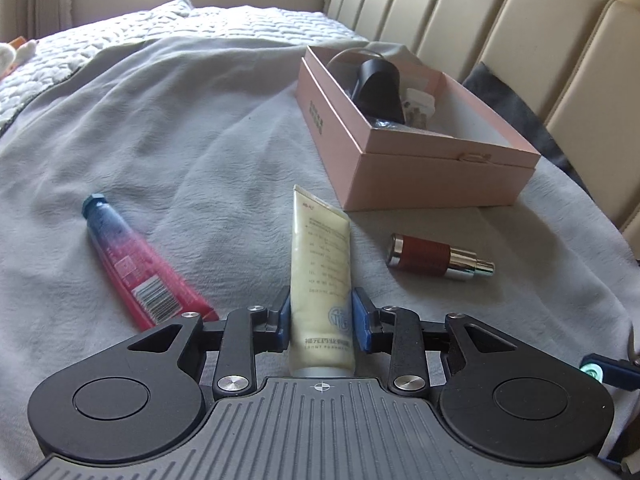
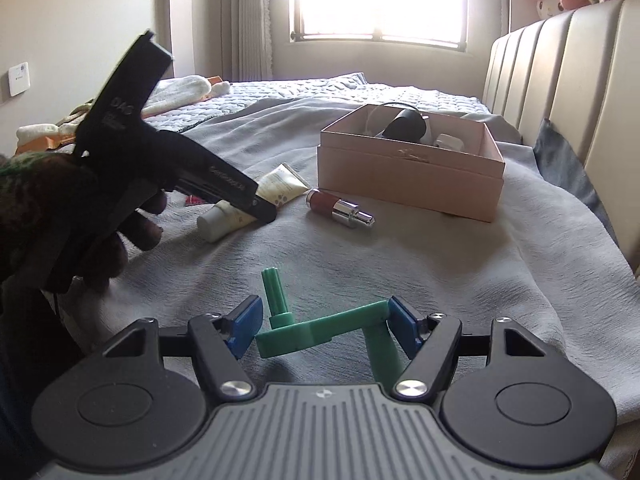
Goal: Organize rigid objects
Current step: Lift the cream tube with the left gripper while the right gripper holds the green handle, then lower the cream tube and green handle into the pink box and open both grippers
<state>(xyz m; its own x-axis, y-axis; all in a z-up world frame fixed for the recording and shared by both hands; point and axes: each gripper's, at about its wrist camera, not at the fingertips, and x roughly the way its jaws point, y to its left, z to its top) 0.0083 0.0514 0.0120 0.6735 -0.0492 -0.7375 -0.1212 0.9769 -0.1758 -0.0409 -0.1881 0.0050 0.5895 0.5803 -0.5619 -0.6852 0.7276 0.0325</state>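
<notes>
My left gripper [image 1: 320, 314] is shut on a cream tube [image 1: 320, 256], its blue pads pressing both sides near the cap end. The right wrist view shows that same gripper [image 2: 262, 210], held by a hand [image 2: 136, 228], over the cream tube [image 2: 280, 184]. My right gripper [image 2: 322, 322] is shut on a green crank-shaped plastic part [image 2: 320, 330], one pad on each end. A pink-and-blue tube [image 1: 136, 264] lies to the left on the grey blanket. To the right lies a red-brown and silver bottle [image 1: 436, 258] [image 2: 340, 206]. Behind them stands an open pink box [image 1: 432, 176] [image 2: 408, 176].
The box holds a black object [image 1: 378, 88] and a white plug [image 1: 420, 104]. A padded cream headboard [image 1: 540, 40] runs along the right side. Folded cloths [image 2: 180, 92] lie at the far left of the bed, and a window [image 2: 380, 0] is behind.
</notes>
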